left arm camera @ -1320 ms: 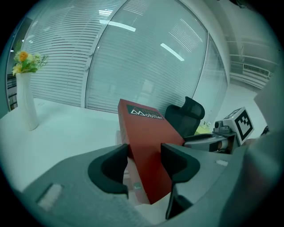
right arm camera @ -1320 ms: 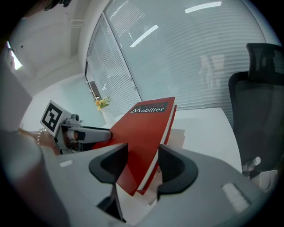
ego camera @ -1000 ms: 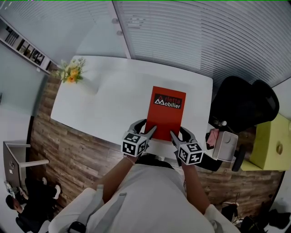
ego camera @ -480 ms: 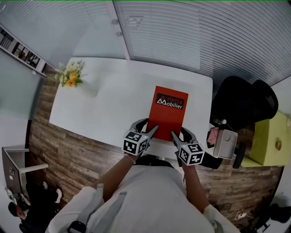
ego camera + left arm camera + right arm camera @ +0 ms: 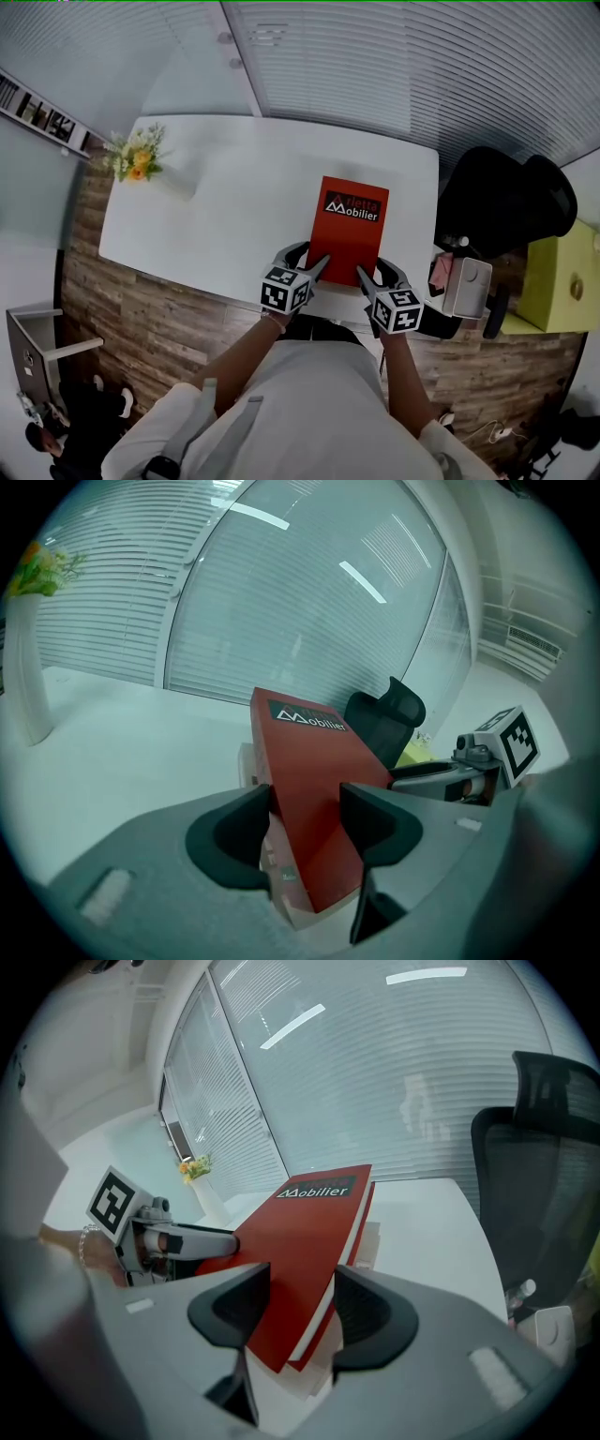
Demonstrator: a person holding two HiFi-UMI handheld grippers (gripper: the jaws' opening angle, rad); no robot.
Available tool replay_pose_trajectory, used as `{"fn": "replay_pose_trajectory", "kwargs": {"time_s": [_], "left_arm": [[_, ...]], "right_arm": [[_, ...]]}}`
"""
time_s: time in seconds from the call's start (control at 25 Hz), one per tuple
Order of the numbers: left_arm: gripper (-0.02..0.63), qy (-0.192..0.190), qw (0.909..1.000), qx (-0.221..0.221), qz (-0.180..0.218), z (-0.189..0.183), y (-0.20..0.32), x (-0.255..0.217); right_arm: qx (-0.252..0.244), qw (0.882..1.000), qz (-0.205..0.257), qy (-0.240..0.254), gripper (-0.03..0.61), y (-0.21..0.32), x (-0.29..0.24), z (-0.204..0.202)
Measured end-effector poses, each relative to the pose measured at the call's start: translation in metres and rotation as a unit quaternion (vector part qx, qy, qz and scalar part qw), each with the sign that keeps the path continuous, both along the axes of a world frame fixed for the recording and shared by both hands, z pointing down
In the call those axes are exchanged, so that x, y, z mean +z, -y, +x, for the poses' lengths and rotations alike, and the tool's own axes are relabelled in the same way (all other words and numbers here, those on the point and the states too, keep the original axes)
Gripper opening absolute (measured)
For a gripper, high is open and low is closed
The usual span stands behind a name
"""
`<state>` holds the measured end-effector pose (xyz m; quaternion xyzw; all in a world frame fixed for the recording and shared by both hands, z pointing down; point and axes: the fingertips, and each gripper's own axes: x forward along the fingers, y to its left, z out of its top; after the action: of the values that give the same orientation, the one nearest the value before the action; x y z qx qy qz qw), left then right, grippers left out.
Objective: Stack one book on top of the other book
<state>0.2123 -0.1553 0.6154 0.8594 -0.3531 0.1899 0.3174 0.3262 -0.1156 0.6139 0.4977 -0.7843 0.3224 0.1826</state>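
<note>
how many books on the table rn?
2. The red book with white lettering is on top, at the white table's near edge. A pale book lies directly beneath it, mostly covered; only its edges show in the gripper views.

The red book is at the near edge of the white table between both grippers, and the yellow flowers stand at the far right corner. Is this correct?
Not quite: the head view shows the yellow flowers at the table's far left corner. The part about the red book is right.
</note>
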Motion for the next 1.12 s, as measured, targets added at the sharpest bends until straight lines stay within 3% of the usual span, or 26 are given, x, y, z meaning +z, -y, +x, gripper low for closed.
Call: {"fn": "replay_pose_trajectory", "kwargs": {"time_s": [0.48,1.12], "left_arm": [[0.245,0.012,0.9995,0.007,-0.028,0.004,-0.005,0.043],[0.245,0.019,0.9991,0.010,-0.037,0.004,-0.005,0.060]], "right_arm": [[-0.003,0.999,-0.037,-0.006,0.213,-0.004,0.041,0.003],[0.003,0.998,-0.059,0.004,0.213,-0.005,0.059,0.004]]}}
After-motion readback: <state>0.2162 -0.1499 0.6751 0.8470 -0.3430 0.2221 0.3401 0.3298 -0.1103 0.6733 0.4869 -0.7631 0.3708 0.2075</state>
